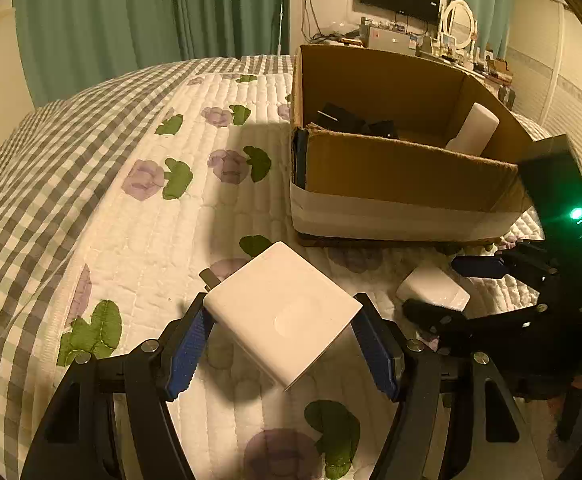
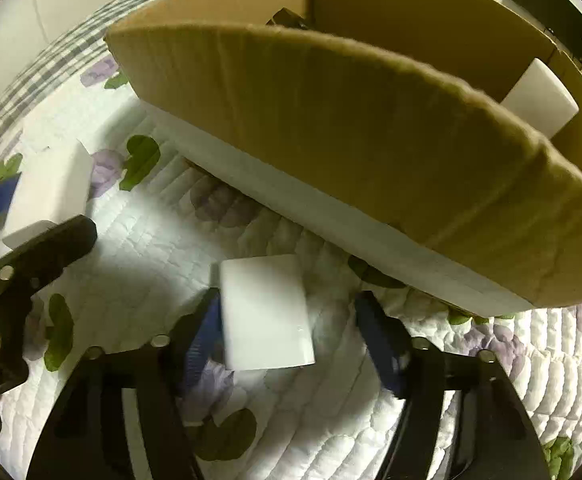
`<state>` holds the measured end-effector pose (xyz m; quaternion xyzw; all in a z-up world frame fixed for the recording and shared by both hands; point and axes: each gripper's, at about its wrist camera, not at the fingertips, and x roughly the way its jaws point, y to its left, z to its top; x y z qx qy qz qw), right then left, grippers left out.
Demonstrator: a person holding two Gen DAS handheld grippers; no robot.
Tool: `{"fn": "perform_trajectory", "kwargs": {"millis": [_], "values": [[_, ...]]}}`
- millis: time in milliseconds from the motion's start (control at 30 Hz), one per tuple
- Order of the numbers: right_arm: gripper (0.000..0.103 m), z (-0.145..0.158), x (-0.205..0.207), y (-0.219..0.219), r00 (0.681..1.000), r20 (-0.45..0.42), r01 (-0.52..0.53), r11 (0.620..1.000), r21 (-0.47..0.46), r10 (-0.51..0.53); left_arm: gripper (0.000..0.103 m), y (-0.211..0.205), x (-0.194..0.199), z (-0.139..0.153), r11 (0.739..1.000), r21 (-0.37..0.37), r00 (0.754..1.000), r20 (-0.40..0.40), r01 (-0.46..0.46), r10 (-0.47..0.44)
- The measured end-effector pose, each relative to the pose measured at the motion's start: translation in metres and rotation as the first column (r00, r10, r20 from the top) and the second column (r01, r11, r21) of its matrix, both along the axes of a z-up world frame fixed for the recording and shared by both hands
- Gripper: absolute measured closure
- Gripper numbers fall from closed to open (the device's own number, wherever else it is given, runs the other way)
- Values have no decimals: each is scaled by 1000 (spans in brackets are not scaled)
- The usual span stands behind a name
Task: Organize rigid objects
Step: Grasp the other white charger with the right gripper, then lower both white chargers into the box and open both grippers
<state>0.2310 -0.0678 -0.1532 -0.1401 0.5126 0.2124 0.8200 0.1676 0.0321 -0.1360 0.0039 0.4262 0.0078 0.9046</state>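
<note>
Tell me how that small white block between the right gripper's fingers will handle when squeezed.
The small white block looks rigid with flat faces, so it probably won't roll. Its smooth surface may slip. The soft quilt beneath could let it tilt.

- The left gripper [image 1: 283, 344] was clamped — both blue pads [image 1: 189, 354] pressed against what it held, raised and tilted.
- The right gripper [image 2: 287, 324] was spread wide, low, one pad [image 2: 201, 338] touching, the other apart.

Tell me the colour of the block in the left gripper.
White: the block, held in the left gripper, shows best in the left wrist view.
</note>
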Motion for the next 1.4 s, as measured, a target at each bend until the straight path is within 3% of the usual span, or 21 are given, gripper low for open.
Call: {"fn": "perform_trajectory", "kwargs": {"millis": [67, 100, 300, 433, 733, 933, 1033, 1200, 1400], "values": [[61, 3, -2, -2, 1000, 1, -6, 1000, 21, 6, 32, 0, 1, 0, 1000, 5, 1000, -3, 0, 0], [63, 4, -3, -2, 1000, 9, -7, 1000, 15, 7, 32, -1, 0, 0, 1000, 9, 1000, -4, 0, 0], [63, 20, -22, 4, 998, 47, -44, 999, 31, 42, 32, -5, -4, 3, 1000, 25, 1000, -10, 1, -1], [63, 48, -35, 0, 995, 95, -49, 997, 54, 43, 32, -8, -10, 13, 1000, 19, 1000, -1, 12, -12], [63, 150, -52, -45, 964, 265, -20, 994, 107, -10, 32, -21, -13, 77, 998, -15, 994, 91, 64, -62], [63, 195, -34, -69, 929, 362, 26, 990, 135, -74, 32, -39, 23, 118, 994, -21, 981, 162, 111, -106], [63, 203, -25, -83, 921, 375, 45, 987, 153, -100, 32, -50, 47, 119, 992, 2, 979, 166, 123, -122], [63, 195, -8, -94, 925, 363, 58, 984, 168, -116, 32, -66, 94, 91, 991, 18, 984, 115, 132, -134], [63, 173, 10, -98, 934, 336, 65, 982, 179, -123, 32, -82, 114, 59, 985, 38, 982, 73, 169, -172]]}}
